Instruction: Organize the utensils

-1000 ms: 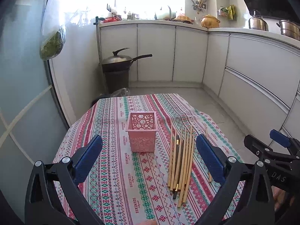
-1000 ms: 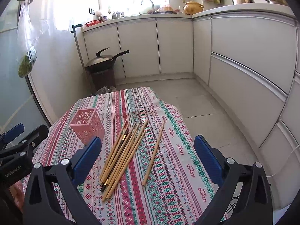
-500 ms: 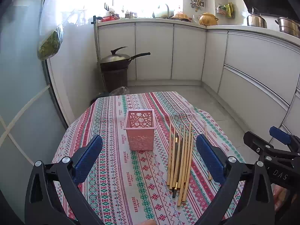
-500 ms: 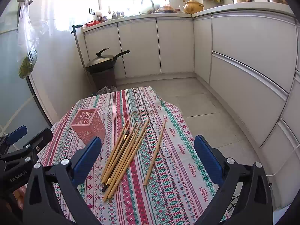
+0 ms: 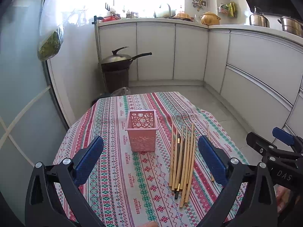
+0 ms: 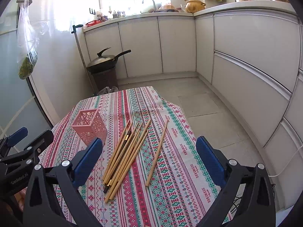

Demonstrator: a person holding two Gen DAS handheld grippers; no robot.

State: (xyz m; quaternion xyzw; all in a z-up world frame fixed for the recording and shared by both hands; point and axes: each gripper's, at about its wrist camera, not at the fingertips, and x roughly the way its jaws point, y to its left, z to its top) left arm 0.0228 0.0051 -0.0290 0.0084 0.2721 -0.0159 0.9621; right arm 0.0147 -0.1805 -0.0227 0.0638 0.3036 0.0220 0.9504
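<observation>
We note a bundle of chopsticks (image 6: 124, 158) lying flat on the patterned tablecloth (image 6: 170, 179) of the surface, one dark stick among the pale ones. A single chopstick (image 6: 157, 152) lies apart to its right. Just left of the bundle stands the pink holder (image 5: 141, 131), upright, nothing visible inside. Our left tongs (image 5: 150, 160) and right tongs (image 6: 149, 160) hover above the near edge, both spread wide and holding nothing. Beyond the surface, a wok (image 5: 118, 58) sits on a dark bin by the white cabinets (image 5: 155, 51). Nothing lies between tongs and sticks.
</observation>
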